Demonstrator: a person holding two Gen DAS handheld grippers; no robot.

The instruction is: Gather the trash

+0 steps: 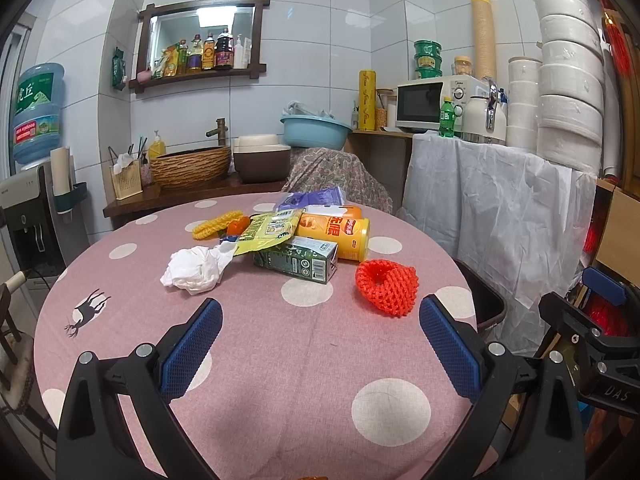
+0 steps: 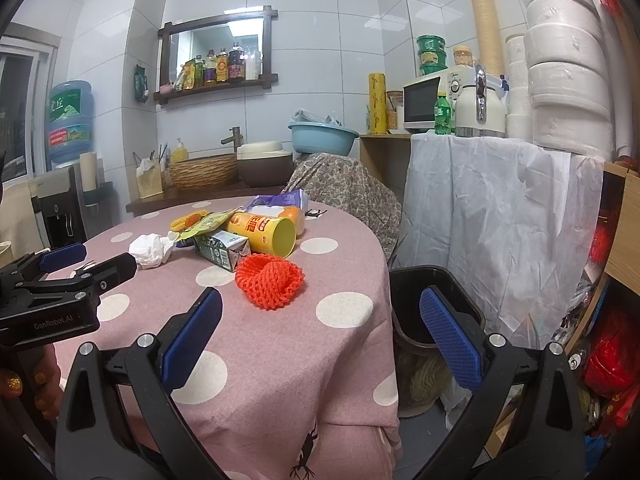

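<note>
Trash pile [image 1: 280,240] sits mid-table on the pink dotted cloth [image 1: 280,360], nothing collected yet by the look of it. Landmark: the chip can [image 1: 340,236], orange-yellow, lying on its side, open mouth toward the bin side.

Step in hand, my read: first pick. Best start is the red net [image 1: 387,287], the loose foam mesh sleeve just in front of the can, apart from the pile and closest to both grippers. Soft and springy, so pinch through the middle, close fully, lift clear, then carry to the bin [image 2: 436,300] off the table edge on the can's open-mouth side. Don't drag it; the cloth could bunch.

Rest of pile relative to can:
- green carton [image 1: 298,262] touching the can's front, on its side
- yellow wrapper [image 1: 268,228] draped over carton and can's closed end
- white tissue [image 1: 196,270] crumpled, beyond the carton away from the can, light, crushes easily
- yellow net [image 1: 218,224] past the wrapper, far side
- purple bag [image 1: 312,198] behind the can

Left gripper [image 1: 320,340]: jaws wide, empty, hovering over cloth in front of the can. Right gripper [image 2: 320,336]: jaws wide, empty, straddling table edge and bin.
</note>
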